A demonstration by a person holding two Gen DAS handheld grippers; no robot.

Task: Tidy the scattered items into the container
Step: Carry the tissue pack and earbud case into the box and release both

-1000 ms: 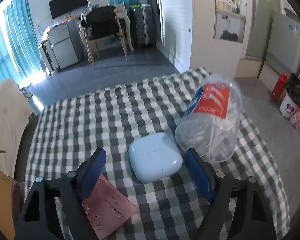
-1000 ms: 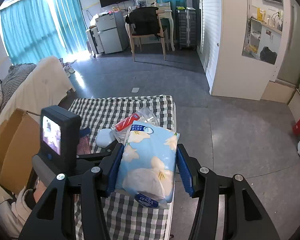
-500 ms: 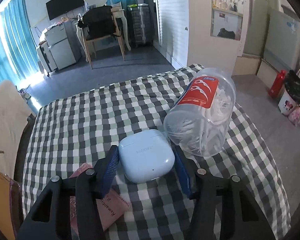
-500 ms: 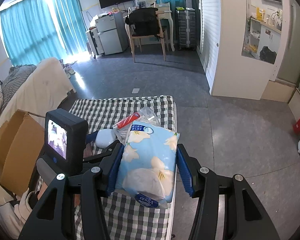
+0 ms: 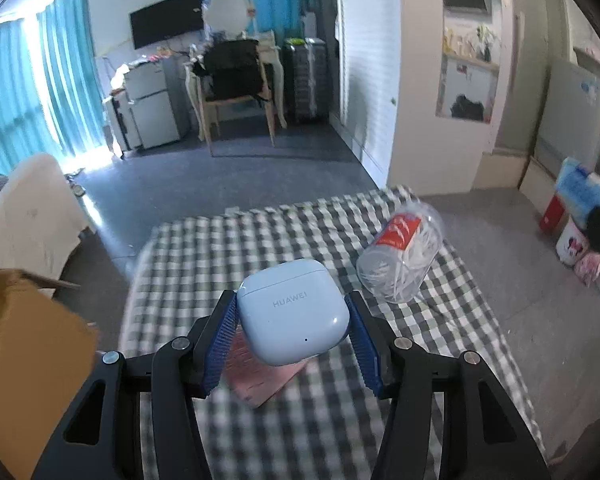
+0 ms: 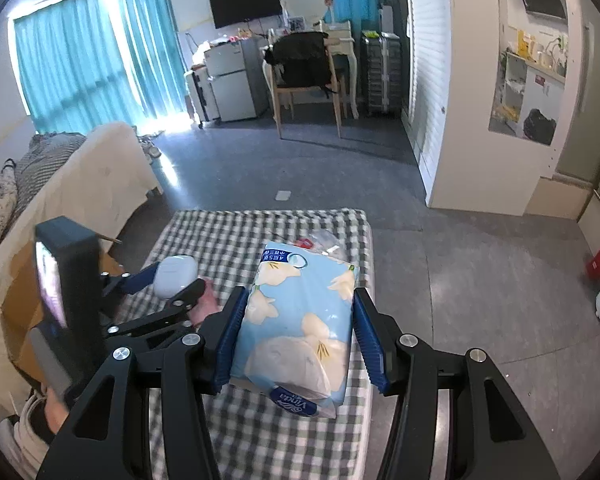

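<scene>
- Left wrist view: your left gripper (image 5: 294, 330) is clamped on the pale blue earbud case (image 5: 293, 311), with a blue pad against each of its sides. The case hangs clear above the checked cloth of the worktop (image 5: 228, 248).
- Under the case, a pink card (image 5: 262, 378) lies flat on the cloth, partly hidden by the case and the left finger.
- To the far right on the cloth, a clear plastic tub (image 5: 400, 258) with a red label lies on its side, well apart from the case.
- At the near left edge you see a cardboard box (image 5: 24, 344), its open flap beside the worktop.
- Right wrist view: your right gripper (image 6: 298, 334) is closed about halfway on the blue tissue pack (image 6: 300, 320) with its white flower print. Both blue pads press its long sides, and the pack is lifted off the checked worktop (image 6: 220, 232).
- To the left, your left gripper (image 6: 168, 280) shows from the side with the earbud case (image 6: 176, 276) between its fingers, held above the cloth.
- Just beyond the far end of the pack, the clear tub (image 6: 320, 240) shows only in part.
- The cardboard box (image 6: 20, 312) stands at the left, mostly hidden behind the left gripper's body.
</scene>
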